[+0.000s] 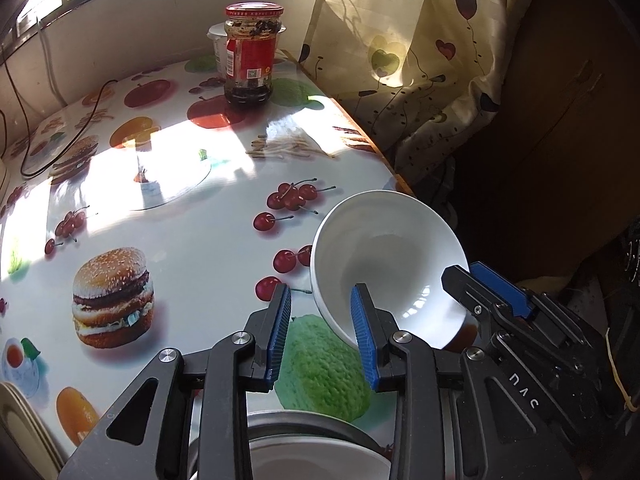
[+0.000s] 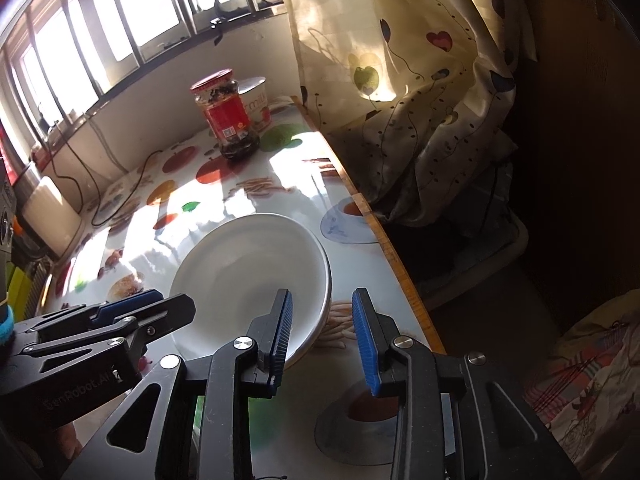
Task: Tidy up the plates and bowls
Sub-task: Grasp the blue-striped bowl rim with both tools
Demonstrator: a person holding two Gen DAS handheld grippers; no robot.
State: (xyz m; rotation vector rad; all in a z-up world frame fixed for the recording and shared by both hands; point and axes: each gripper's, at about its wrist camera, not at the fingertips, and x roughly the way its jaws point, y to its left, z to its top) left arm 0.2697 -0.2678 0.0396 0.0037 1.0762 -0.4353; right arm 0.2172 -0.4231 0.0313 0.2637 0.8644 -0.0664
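Bowl (image 1: pixel 384 256): I see its rim between both hand-held grippers' pads, left (image 1: pixel 322 334) and right (image 2: pixel 322 334), jaws narrow, grip unclear.
Left view only: plates (image 1: pixel 18 420) at worktop (image 1: pixel 200 240) edge.

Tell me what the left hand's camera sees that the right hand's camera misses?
Only the left view shows the stack of plates at its left edge and another dish under the left gripper. Only the right view shows the windows and a patterned cloth at lower right. Both show the white bowl, the red-lidded jar, the table and the heart-print curtain.
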